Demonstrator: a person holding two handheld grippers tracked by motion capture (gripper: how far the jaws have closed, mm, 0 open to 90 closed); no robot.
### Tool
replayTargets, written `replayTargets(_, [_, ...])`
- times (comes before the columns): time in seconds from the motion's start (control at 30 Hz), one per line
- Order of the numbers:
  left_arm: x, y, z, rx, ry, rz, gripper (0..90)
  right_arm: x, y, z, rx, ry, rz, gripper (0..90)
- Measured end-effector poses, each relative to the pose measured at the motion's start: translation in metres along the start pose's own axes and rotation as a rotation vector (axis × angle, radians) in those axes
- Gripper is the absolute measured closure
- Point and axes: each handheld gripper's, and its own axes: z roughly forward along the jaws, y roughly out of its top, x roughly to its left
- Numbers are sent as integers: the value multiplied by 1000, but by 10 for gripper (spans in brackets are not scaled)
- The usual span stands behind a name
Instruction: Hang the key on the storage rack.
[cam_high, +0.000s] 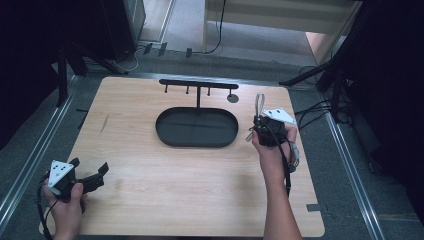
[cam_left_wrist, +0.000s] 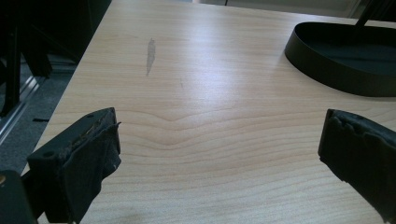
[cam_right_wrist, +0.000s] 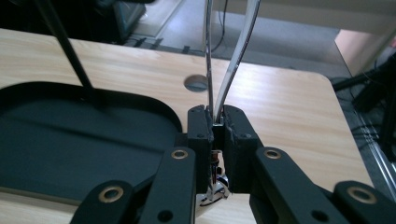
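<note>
My right gripper (cam_high: 261, 121) is raised over the table's right side, just right of the black oval tray (cam_high: 165, 136). It is shut on a silver metal loop (cam_high: 258, 104) that sticks up out of the jaws. In the right gripper view the loop (cam_right_wrist: 233, 65) shows as two thin shiny strips rising from the closed jaws of my right gripper (cam_right_wrist: 217, 126). My left gripper (cam_high: 90, 166) rests low at the near left corner, open, with only bare wood between its jaws in the left gripper view (cam_left_wrist: 219, 149).
The tray (cam_right_wrist: 154, 105) carries a thin upright post with a black crossbar (cam_high: 198, 83) and small hanging pegs. A round grey hole (cam_high: 232, 98) lies in the tabletop behind the tray. Dark frames and cables stand around the table edges.
</note>
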Motion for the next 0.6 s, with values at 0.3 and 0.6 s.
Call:
replayTargets(0.3, [0,0,0,1,-3,0,0,27,8,6,-45,38,-34,832])
replayTargets(0.6, [1,0,0,4,-5,-1,0,47,14,14,-63,68,-56,831])
